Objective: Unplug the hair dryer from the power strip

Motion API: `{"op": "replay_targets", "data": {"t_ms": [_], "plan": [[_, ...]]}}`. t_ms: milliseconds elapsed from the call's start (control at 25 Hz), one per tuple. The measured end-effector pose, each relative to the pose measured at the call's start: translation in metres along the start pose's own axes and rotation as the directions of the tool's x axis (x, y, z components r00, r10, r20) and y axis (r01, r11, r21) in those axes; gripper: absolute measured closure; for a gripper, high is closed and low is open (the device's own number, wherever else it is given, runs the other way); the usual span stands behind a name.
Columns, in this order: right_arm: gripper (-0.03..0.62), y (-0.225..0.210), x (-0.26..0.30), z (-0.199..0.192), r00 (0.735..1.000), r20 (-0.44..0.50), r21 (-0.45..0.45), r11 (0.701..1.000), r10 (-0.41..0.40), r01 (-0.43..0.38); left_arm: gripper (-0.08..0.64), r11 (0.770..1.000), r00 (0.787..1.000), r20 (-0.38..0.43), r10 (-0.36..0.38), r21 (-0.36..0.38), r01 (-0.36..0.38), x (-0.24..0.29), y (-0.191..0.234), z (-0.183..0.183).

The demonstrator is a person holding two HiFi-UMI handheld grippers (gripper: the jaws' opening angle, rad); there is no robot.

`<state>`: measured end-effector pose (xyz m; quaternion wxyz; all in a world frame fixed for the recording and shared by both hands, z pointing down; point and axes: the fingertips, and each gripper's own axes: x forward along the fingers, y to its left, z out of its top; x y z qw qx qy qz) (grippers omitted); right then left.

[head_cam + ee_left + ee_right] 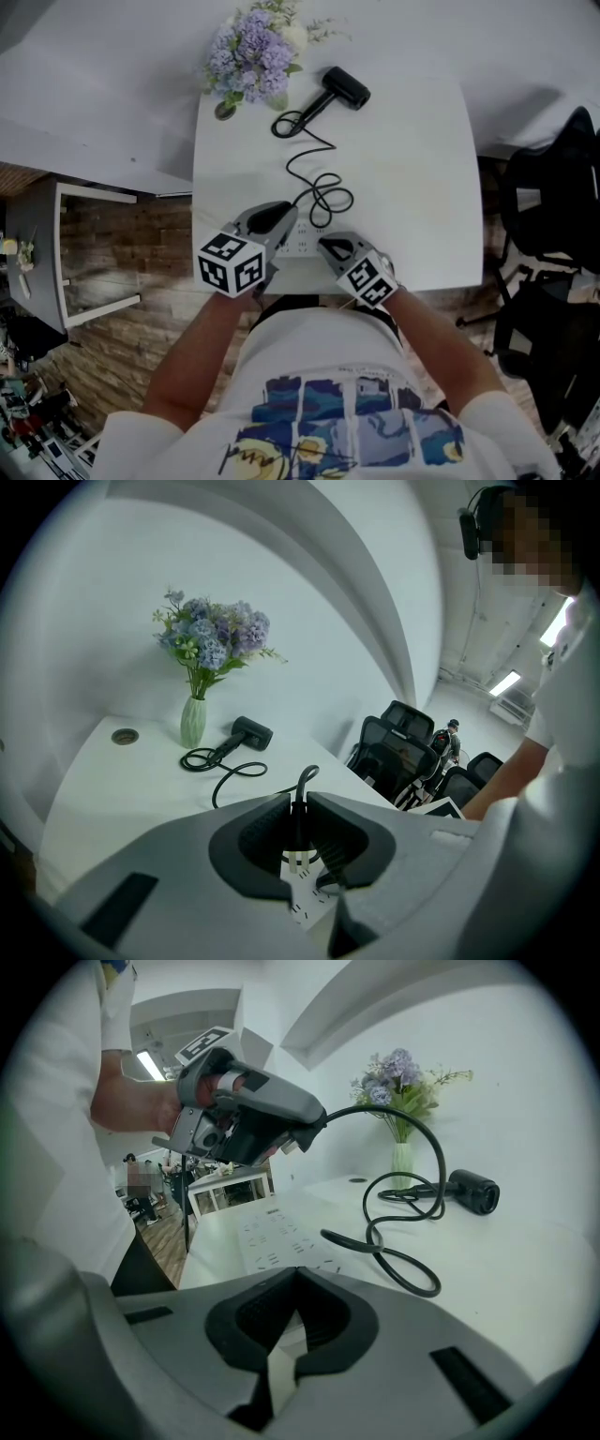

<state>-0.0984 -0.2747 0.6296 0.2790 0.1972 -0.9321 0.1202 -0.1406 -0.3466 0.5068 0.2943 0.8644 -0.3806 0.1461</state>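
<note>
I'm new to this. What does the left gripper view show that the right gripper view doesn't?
Only the left gripper view: the plug pinched in its own jaws, prongs bare above the power strip, plus office chairs. Only the right gripper view: the left gripper from outside, holding the cord up by its end. Both: the hair dryer, the vase of flowers and the looping cord.

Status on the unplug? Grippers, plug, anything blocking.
Left gripper shut on plug, prongs clear of power strip. Right gripper shut, at strip's near end. Cord slack on table to hair dryer. Nothing blocking.
</note>
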Motion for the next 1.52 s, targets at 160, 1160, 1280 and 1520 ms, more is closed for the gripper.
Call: {"op": "replay_targets", "data": {"t_ms": [160,1160,1280,1520], "plan": [[0.597,0.0003,-0.0001,0.0003,1.000,-0.001,-0.008,1.000,0.006,-0.006,0.508,1.000,1.000,-0.005,-0.006,0.003,0.006,0.0016,-0.0015,0.0010],[0.597,0.0000,0.0000,0.0005,0.999,0.006,0.001,0.999,0.036,-0.036,0.508,1.000,1.000,-0.012,-0.004,-0.004,0.004,0.0039,-0.0026,-0.0004],[0.598,0.0006,-0.0001,0.0001,0.999,0.003,0.000,0.999,0.037,-0.037,0.508,1.000,1.000,-0.012,-0.003,-0.004,0.003,0.0037,-0.0045,-0.0008],[0.598,0.0001,-0.0011,0.0002,0.999,0.000,-0.005,0.999,0.035,-0.035,0.508,1.000,1.000,-0.011,-0.002,-0.003,0.002,0.0036,-0.0074,-0.0010]]}}
